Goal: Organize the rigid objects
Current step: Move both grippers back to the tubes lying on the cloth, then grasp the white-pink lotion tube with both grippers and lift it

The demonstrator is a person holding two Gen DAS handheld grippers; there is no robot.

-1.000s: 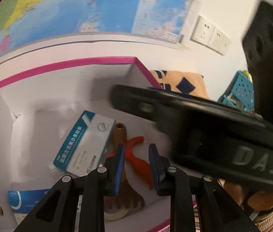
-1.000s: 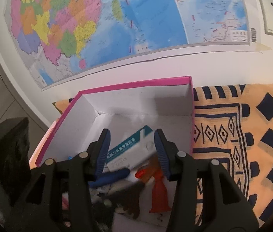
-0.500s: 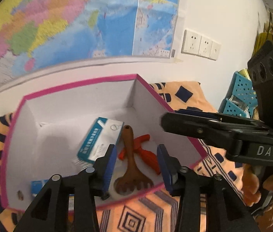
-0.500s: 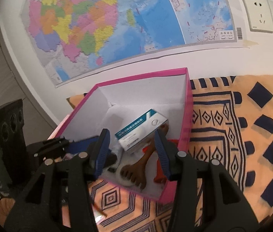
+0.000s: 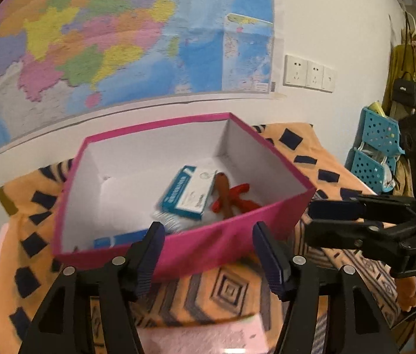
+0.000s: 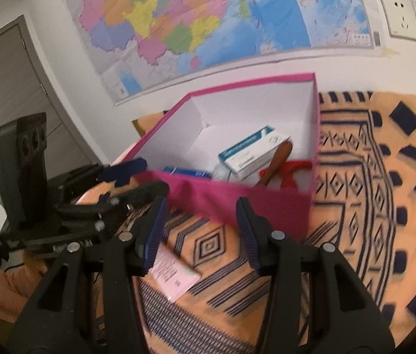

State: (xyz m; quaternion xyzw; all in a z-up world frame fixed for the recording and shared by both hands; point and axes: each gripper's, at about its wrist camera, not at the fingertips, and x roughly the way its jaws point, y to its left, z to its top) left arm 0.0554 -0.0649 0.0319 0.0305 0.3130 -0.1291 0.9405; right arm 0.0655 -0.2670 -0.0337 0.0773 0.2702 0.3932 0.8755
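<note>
A pink box (image 5: 196, 247) with white inner walls stands on the orange patterned cloth; it also shows in the right wrist view (image 6: 237, 203). Inside lie a teal-and-white carton (image 5: 188, 196) (image 6: 252, 152), a brown wooden comb (image 5: 224, 191) (image 6: 275, 160), a red plastic piece (image 5: 240, 196) (image 6: 289, 171) and a blue packet (image 5: 119, 240) (image 6: 185, 172). My left gripper (image 5: 210, 256) is open and empty, in front of the box's near wall. My right gripper (image 6: 200, 233) is open and empty, in front of the box's near corner.
A pink card (image 6: 175, 275) lies on the cloth (image 6: 370, 206) near the right gripper. A map (image 5: 119, 38) and wall sockets (image 5: 309, 73) are behind the box. Blue perforated baskets (image 5: 376, 153) stand at the right. A grey door (image 6: 10, 88) is at the left.
Both grippers have pulled back out of the box and away from it. The left gripper's jaws have opened wider. The objects in the box have not moved.
</note>
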